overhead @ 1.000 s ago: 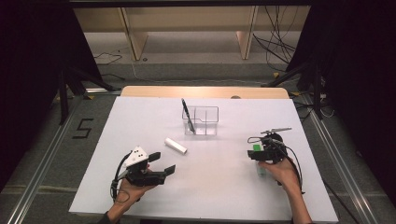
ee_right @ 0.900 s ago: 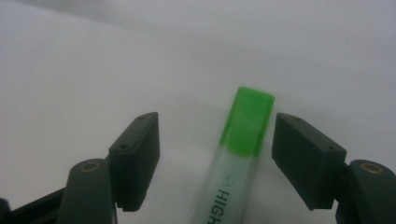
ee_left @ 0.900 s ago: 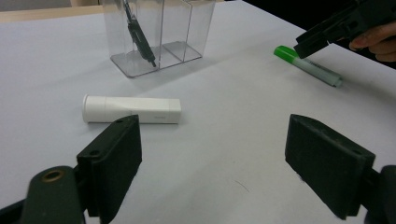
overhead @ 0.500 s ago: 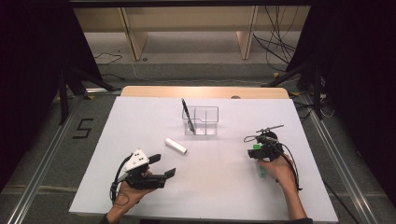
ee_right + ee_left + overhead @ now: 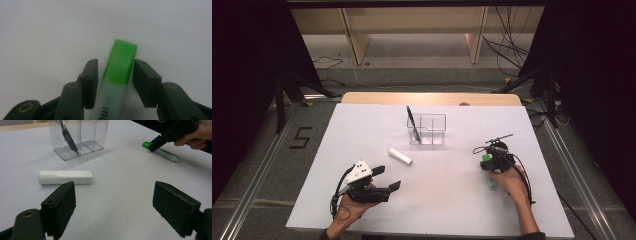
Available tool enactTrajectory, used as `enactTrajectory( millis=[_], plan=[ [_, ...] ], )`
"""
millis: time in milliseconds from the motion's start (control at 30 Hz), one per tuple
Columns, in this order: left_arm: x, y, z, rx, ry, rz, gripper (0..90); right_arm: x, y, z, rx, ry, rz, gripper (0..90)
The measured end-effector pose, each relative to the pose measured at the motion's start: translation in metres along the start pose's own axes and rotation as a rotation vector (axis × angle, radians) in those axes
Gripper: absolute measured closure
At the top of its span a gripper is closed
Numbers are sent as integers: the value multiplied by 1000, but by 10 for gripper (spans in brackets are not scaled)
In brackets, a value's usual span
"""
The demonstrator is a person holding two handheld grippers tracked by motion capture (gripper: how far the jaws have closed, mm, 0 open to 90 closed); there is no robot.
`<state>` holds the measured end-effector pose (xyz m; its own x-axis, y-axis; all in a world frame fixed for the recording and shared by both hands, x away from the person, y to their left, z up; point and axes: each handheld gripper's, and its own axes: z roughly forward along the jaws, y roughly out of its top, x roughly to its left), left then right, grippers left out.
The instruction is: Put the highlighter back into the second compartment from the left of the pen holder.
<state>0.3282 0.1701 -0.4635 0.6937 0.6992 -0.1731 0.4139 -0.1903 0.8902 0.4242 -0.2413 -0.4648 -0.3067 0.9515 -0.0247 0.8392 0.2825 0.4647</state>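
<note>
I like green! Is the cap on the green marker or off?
On. The green cap sits on the marker, which lies flat between the right tongs.

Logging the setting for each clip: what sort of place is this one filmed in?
Probably a lab recording station: a white table between dark curtains, a floor marking "5", loose cables behind, and a person's hand working a sensor-fitted right tool.

White table, clear organiser holding black pen, white tube, left hand-held gripper open
</note>
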Motion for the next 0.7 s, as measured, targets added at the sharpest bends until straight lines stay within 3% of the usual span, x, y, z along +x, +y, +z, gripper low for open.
enactTrajectory(
  millis=[333,700],
  plan=[
    [1,0,0,3,2,-1,186,-1,1,1,11,13,8,608],
    [5,-1,-1,-1,6,-12,186,-2,12,2,95,17,-26,648]
  ],
)
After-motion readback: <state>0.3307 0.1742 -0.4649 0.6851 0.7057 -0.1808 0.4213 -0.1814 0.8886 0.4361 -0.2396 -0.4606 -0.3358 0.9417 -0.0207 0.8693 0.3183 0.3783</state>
